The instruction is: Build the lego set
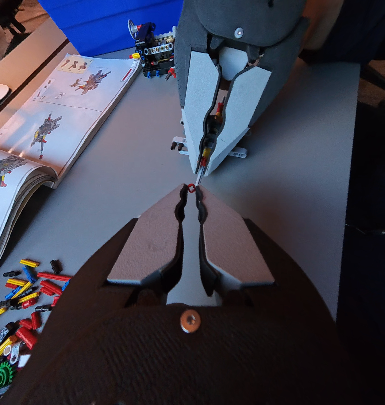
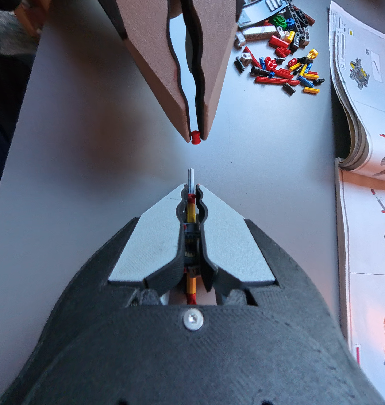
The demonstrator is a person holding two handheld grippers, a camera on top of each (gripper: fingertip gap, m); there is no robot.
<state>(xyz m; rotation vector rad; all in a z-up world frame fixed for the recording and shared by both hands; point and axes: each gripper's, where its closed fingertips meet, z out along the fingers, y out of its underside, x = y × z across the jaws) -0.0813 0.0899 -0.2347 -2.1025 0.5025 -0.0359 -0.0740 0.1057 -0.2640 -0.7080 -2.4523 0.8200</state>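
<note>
A small red bushing [image 2: 195, 137] is pinched at the fingertips of the left gripper [image 1: 191, 188] above the grey table [image 1: 130, 166]. Facing it, an axle assembly [image 2: 191, 210] is clamped by the right gripper [image 2: 191, 186], beside loose parts [image 2: 283, 63] and a manual [image 1: 62, 105].

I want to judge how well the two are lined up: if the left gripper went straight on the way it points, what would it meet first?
The left gripper, pinching a small red bushing, would likely first meet the grey axle tip that sticks out of the right gripper. The axle looks slightly off-centre, and depth is unclear.
</note>
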